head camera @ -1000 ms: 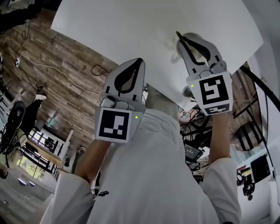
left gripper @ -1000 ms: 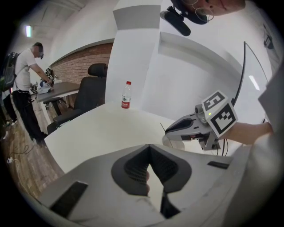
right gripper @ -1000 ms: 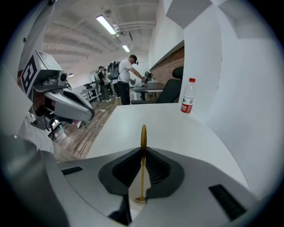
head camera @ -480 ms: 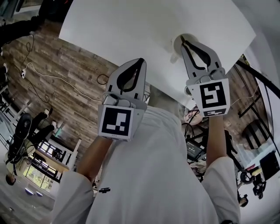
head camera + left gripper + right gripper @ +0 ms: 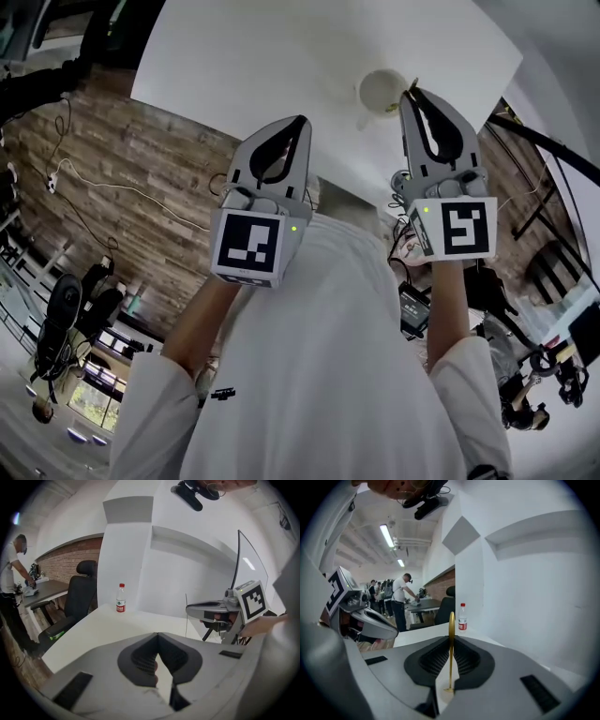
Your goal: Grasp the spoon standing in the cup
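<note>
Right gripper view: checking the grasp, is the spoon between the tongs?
Yes, the gold spoon stands between the right gripper's closed tongs.

In the head view, the cup (image 5: 382,91) is sitting on the desk (image 5: 262,56) at upper right, just left of the right gripper (image 5: 411,92). The left gripper (image 5: 301,122) is hanging centre-left. The spoon (image 5: 451,644) is standing between the right jaws.

Bright ceiling tubes (image 5: 386,535), sharp focus, fisheye-bent edges
</note>
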Demonstrator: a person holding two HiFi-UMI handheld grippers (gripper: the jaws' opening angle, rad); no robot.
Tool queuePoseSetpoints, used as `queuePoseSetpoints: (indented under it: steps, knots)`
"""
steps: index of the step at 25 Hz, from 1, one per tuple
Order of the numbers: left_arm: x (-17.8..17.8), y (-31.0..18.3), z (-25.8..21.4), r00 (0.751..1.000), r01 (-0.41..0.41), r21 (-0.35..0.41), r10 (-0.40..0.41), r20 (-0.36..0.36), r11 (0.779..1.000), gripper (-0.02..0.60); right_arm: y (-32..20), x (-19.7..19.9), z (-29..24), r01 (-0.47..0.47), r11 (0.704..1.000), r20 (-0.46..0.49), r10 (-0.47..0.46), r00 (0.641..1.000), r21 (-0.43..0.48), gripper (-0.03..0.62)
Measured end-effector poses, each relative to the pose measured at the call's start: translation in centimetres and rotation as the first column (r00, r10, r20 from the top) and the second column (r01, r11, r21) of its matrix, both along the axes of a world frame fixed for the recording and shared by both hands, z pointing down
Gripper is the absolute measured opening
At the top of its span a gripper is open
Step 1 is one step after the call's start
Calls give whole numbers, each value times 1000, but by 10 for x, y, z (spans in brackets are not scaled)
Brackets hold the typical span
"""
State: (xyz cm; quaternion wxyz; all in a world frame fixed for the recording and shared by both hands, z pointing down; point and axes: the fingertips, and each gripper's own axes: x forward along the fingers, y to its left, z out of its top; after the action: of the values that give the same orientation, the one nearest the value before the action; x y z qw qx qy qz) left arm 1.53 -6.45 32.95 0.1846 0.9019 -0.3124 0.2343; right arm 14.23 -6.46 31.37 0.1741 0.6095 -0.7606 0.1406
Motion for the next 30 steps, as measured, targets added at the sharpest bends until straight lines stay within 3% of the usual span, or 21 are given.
queuePoseSetpoints:
  steps: [17,30]
  knots:
    - [-31,-31,-54,997,36,74,-30,-71,997,-3,30,0,-86,-157,974,40,152,988,166,34]
    - [-31,-35,-79,994,3,122,11,-113,993,-3,67,10,-99,-226,961,45,222,974,160,32]
